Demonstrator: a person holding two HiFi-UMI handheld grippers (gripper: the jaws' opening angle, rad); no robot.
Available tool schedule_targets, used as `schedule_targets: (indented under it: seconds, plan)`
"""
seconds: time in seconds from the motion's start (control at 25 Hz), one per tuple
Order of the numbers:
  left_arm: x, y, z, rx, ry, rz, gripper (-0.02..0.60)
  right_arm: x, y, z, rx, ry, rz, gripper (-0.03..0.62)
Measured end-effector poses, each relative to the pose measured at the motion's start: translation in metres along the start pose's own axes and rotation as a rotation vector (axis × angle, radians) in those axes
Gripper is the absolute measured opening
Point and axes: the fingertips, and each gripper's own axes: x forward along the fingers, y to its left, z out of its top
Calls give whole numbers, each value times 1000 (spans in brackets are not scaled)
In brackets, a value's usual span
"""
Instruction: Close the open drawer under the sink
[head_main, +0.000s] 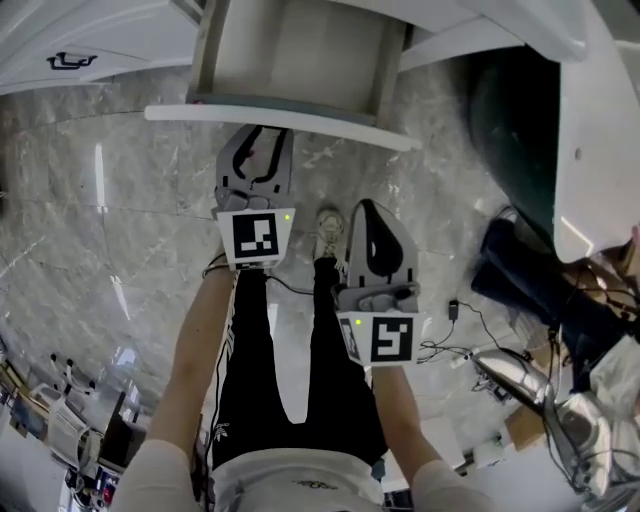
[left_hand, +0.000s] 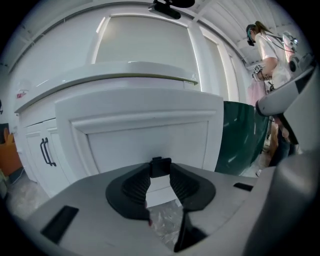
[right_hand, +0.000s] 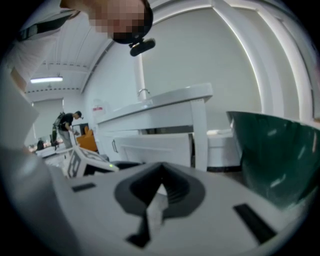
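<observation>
The white drawer stands pulled out from the cabinet under the sink counter, and its panelled front fills the left gripper view. My left gripper reaches up to that front. Its pads close on a small black handle at the middle of the panel. My right gripper hangs back to the right of the drawer, jaws together with nothing between them. From the right gripper view the drawer shows further off to the left.
A dark green tub stands right of the drawer, close to the right gripper. Cables and gear lie on the marble floor at the right. Cabinet doors with black handles are left of the drawer.
</observation>
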Motion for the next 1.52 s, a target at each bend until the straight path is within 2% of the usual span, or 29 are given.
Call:
schedule_targets:
  seconds: [0.2,0.28,0.48,0.56,0.72,1.08,1.52]
  plan:
    - [1,4,6,-127,9,50,140,7,5,7,18,-9,15,29]
    - [2,7,9,-151,12,70,140,10,4,8,29,-6,20,29]
    - [9,4,10,-121,34,86,140,11,-1,7,62,4,8,29]
    - [20,8,14,-137,42,88,141,13,-2,7,79,6,14,29]
    - [39,23,28,-130,2,125,140,7,-8,4,68,24,28,29]
    - [83,37,42,-126,18,142,138,13,-28,12,102,7,-23,29]
    - [116,42,51,-121,30,158,138,29,-44,21,66,-21,-52,29]
